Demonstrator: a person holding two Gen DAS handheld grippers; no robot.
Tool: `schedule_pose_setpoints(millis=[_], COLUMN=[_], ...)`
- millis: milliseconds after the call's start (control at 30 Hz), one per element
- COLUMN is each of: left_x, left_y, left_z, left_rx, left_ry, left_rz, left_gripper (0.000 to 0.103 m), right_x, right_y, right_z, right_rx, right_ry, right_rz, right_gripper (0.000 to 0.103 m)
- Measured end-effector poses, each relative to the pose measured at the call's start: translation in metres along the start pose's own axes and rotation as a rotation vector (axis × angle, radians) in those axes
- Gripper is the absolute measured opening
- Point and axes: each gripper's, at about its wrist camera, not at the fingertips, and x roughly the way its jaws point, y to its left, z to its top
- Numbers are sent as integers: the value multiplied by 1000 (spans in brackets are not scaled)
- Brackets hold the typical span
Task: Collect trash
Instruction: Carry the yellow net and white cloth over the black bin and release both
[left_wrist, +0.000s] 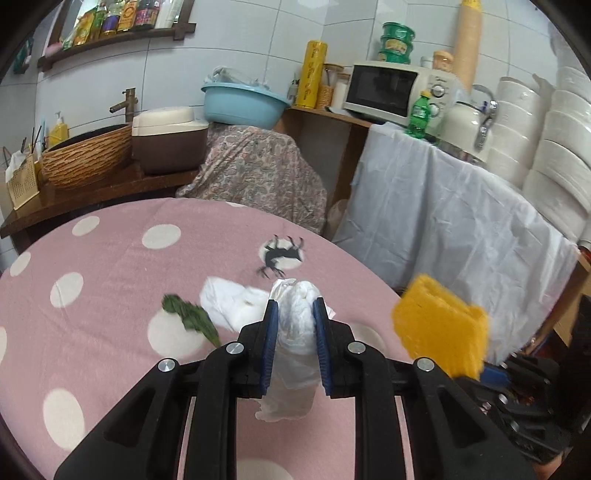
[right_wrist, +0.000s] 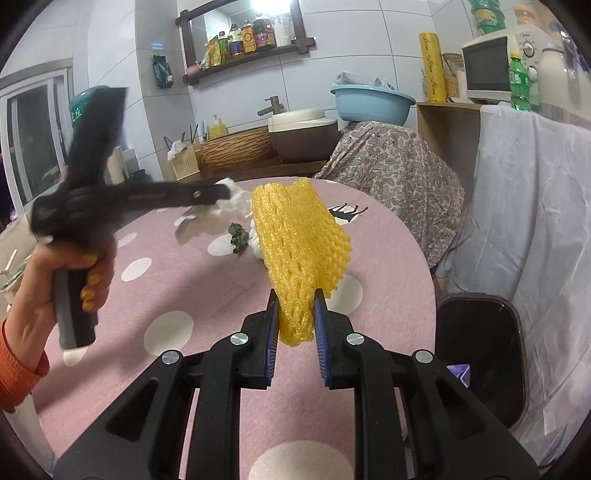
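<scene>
Left wrist view. We find the left gripper (left_wrist: 295, 314) closed down on a crumpled white tissue (left_wrist: 295, 332); both blue pads press its sides, and the wad hangs above the pink polka-dot tablecloth (left_wrist: 110, 277), its lower end trailing beneath the fingers. On the cloth just beyond the fingertips lies a second white paper wad (left_wrist: 232, 306), with a green leaf (left_wrist: 190, 317) touching its left edge. At the right edge of the table a yellow foam fruit net (left_wrist: 439, 325) appears, blurred and raised off the cloth. Behind the table we note a blue basin (left_wrist: 243, 101) on a patterned cover and a microwave (left_wrist: 395, 88) on the counter.

Right wrist view. We find the right gripper (right_wrist: 295, 314) nearly closed, clamping the lower end of the yellow foam fruit net (right_wrist: 299, 251), which stands up and away from the fingers, clear of the tablecloth (right_wrist: 147, 295). To the left, the person's left hand (right_wrist: 66, 280) grips the other tool's handle; that tool is blurred, its tip at the white tissue (right_wrist: 231, 199). The leaf (right_wrist: 239, 236) lies on the cloth beside the net. A black trash bin (right_wrist: 480, 350) stands on the floor at the table's right edge, beside a white draped sheet (right_wrist: 524, 221).
</scene>
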Motion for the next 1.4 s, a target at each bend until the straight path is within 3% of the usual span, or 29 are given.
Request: schedule_pose_setpoints(millis=[100,267,467,667,867,1267,1400], left_x=[-18,-32,-26,-12,6,37,49], left_y=[-15,-39,-73,-106,-129,-172,-185], left_z=[-18,-39,-56,-61,-62,-63,-63], left_rx=[-6,11,30,53,79,167,198], left_ry=[-9,-32,-2,25,59,130,155], left_rz=[-44,-56,-123,-181,-211,-236,-240], left_gripper=[20,20,20,20,20,20,20], right_x=[-9,-27,-52,-58,-40,37,54], right_y=[-3,-17,-60,-113,-161,-238,-249], right_z=[-8,-26,-45,-63,-83,-130,-141], right_rx=[20,74,175,255,327,465,466], right_ry=[-12,-43,-76,-53,10,175,209], right_rz=[-8,-51,-159,-260,-301,-345,-365], right_gripper=[19,19,19,19,19,20,32])
